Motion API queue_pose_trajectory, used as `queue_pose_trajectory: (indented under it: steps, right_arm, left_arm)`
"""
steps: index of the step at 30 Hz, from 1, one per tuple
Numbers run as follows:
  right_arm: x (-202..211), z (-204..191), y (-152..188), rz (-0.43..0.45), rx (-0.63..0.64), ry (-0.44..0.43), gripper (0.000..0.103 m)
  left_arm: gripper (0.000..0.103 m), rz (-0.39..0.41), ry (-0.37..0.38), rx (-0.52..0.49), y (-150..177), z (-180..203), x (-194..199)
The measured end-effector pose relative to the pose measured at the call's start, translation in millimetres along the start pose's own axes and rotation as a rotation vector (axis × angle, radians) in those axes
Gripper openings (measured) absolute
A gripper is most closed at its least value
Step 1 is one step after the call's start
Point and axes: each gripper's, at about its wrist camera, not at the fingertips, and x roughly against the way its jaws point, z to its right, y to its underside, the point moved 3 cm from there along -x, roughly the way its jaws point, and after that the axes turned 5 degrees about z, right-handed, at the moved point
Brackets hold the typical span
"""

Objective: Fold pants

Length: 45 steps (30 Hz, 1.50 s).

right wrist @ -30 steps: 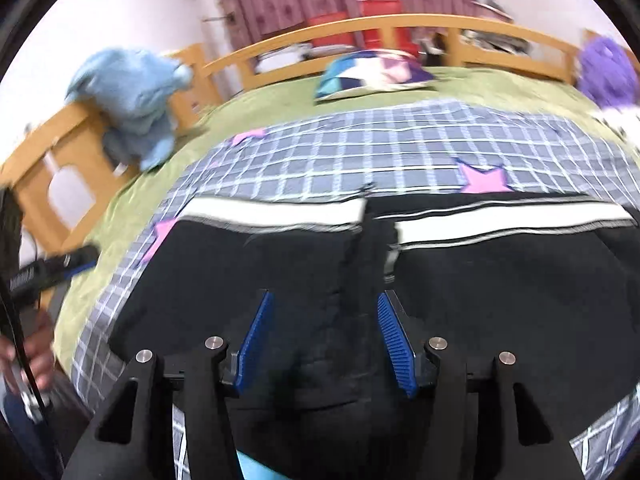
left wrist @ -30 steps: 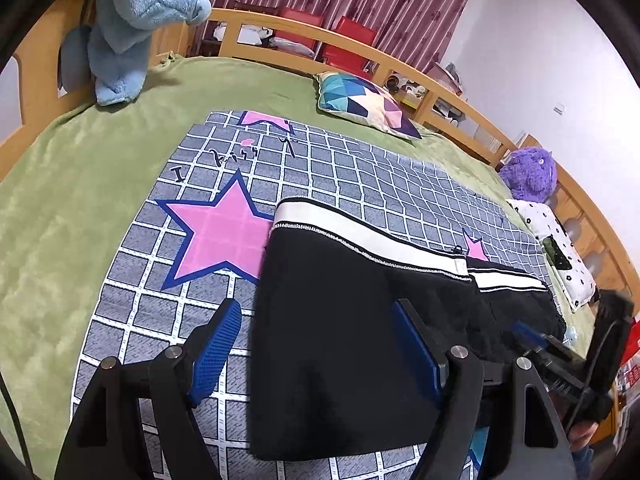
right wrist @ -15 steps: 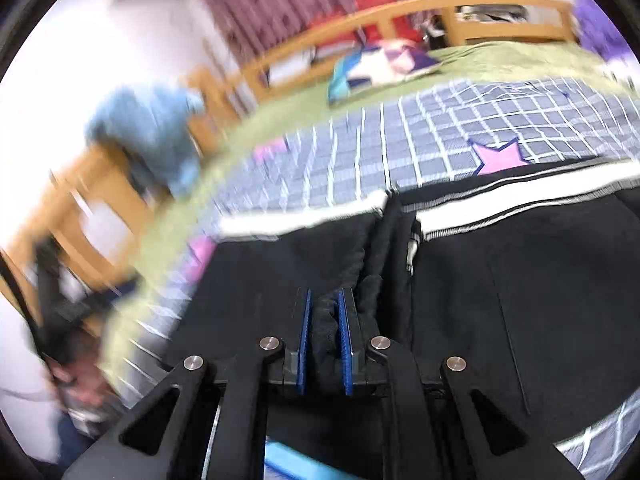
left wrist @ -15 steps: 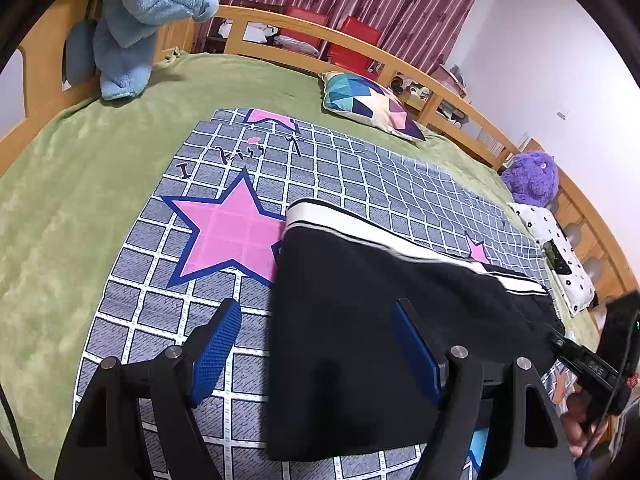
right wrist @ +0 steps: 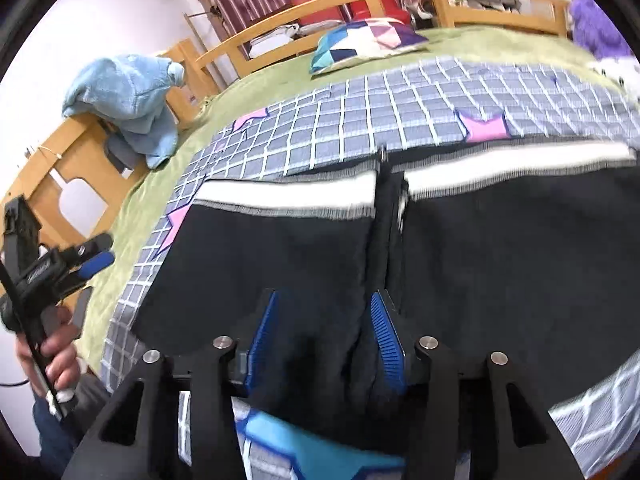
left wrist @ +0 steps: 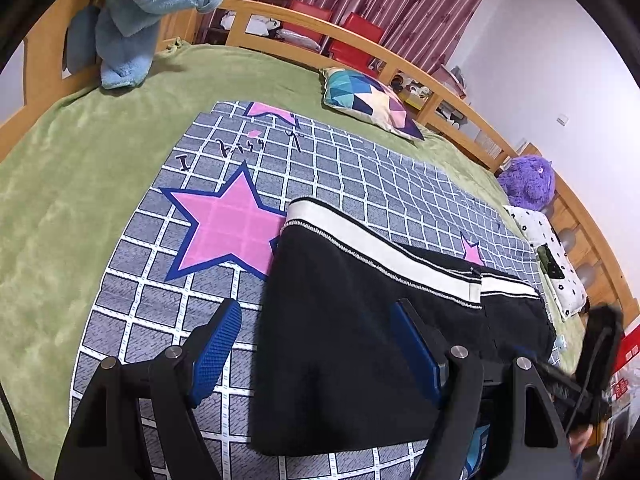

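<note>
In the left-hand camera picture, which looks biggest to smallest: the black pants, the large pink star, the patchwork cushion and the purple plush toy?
As they appear in the left wrist view:
1. Black pants with white waistband, by far the largest.
2. Large pink star printed on the grey checked sheet.
3. Colourful patchwork cushion.
4. Purple plush toy.
The cushion and toy lie farther from the camera, so they look smaller than they really are.

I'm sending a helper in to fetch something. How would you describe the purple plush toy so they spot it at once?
Start at the wooden bed with the green blanket. Follow the side rail past the geometric patterned pillow to the far corner. The purple plush toy sits there above a white dotted pillow: round, shaggy, the only purple thing on the bed.
</note>
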Motion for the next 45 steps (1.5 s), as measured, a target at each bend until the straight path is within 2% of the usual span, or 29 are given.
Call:
queue_pose_trajectory:
  steps: [3,4,6,7,8,9,10,11,12,14,16,17,20,24,26,27,28,29,31,32,33,35,37,39,42,45]
  right_arm:
    - [-30,2,-18,-0.048,0.011,0.019,0.048]
    - [-42,5,-21,-0.070,0.013,0.034,0.043]
    - [-61,14,-18,-0.096,0.018,0.073,0.008]
    - [-68,15,-17,-0.109,0.028,0.076,0.005]
    - [-67,15,-15,-0.090,0.041,0.073,0.005]
    - [-55,17,-18,-0.024,0.023,0.040,0.005]
    - [-37,26,-27,0.064,-0.055,-0.036,0.005]
    - [-29,37,-32,0.107,-0.119,-0.084,0.005]
    - [-24,47,-38,0.119,-0.161,-0.098,0.005]
    - [-33,58,-39,0.085,-0.161,-0.041,0.005]
    - [-57,60,-29,0.011,-0.151,0.017,0.005]
    - [-67,60,-23,-0.012,-0.147,0.048,0.006]
    - [-69,57,-20,-0.003,-0.133,0.105,0.010]
    - [-34,39,-19,0.075,-0.083,0.113,0.016]
    - [-14,24,-9,0.092,-0.012,0.099,0.036]
    - [-7,16,-3,0.092,0.021,0.100,0.041]
    - [-2,10,6,0.083,0.054,0.114,0.051]
    - [-1,9,15,0.068,0.066,0.133,0.055]
    - [-15,14,36,-0.007,0.056,0.165,0.055]
    - [-30,19,48,-0.087,0.051,0.171,0.055]
    - [-35,22,53,-0.103,0.057,0.168,0.054]
    - [-26,20,49,-0.082,0.063,0.149,0.054]
    - [-13,22,40,-0.046,0.042,0.093,0.054]
    - [-6,30,27,0.006,0.012,0.082,0.054]
    - [-16,38,8,-0.007,-0.005,0.056,0.054]
    - [-49,47,-18,-0.039,-0.031,0.029,0.059]
  left_arm:
    - [0.076,0.000,-0.008,-0.011,1,2,0]
    - [0.076,0.002,-0.011,-0.013,0,2,0]
    - [0.076,0.002,-0.014,-0.014,0,1,0]
    - [0.076,0.000,-0.016,-0.014,0,0,-1]
    - [0.076,-0.004,-0.021,-0.013,0,-1,-2]
    - [0.076,-0.007,-0.025,-0.010,0,-3,-3]
    - [0.076,-0.012,-0.025,-0.003,0,-4,-4]
    - [0.076,-0.016,-0.021,0.004,0,-5,-5]
    - [0.076,-0.023,-0.014,0.009,0,-5,-7]
    - [0.076,-0.039,-0.007,0.007,1,-4,-10]
    - [0.076,-0.042,-0.014,-0.010,4,-1,-11]
    - [0.076,-0.041,-0.019,-0.020,4,1,-10]
    - [0.076,-0.028,-0.022,-0.053,5,8,-7]
    - [0.076,-0.040,-0.033,-0.107,12,17,-11]
    - [0.076,-0.055,-0.048,-0.122,19,21,-14]
    - [0.076,-0.070,-0.058,-0.127,24,23,-17]
    - [0.076,-0.095,-0.080,-0.132,32,24,-22]
    - [0.076,-0.120,-0.097,-0.137,40,24,-27]
    - [0.076,-0.201,-0.135,-0.162,66,27,-42]
    - [0.076,-0.211,-0.165,-0.192,75,29,-45]
    - [0.076,-0.191,-0.214,-0.266,82,35,-46]
    - [0.076,-0.156,-0.248,-0.360,83,47,-41]
    - [0.076,-0.130,-0.203,-0.323,79,44,-34]
    - [0.076,-0.115,-0.152,-0.242,73,34,-28]
    - [0.076,-0.087,-0.123,-0.164,62,21,-23]
    - [0.076,-0.044,-0.117,-0.114,53,10,-19]
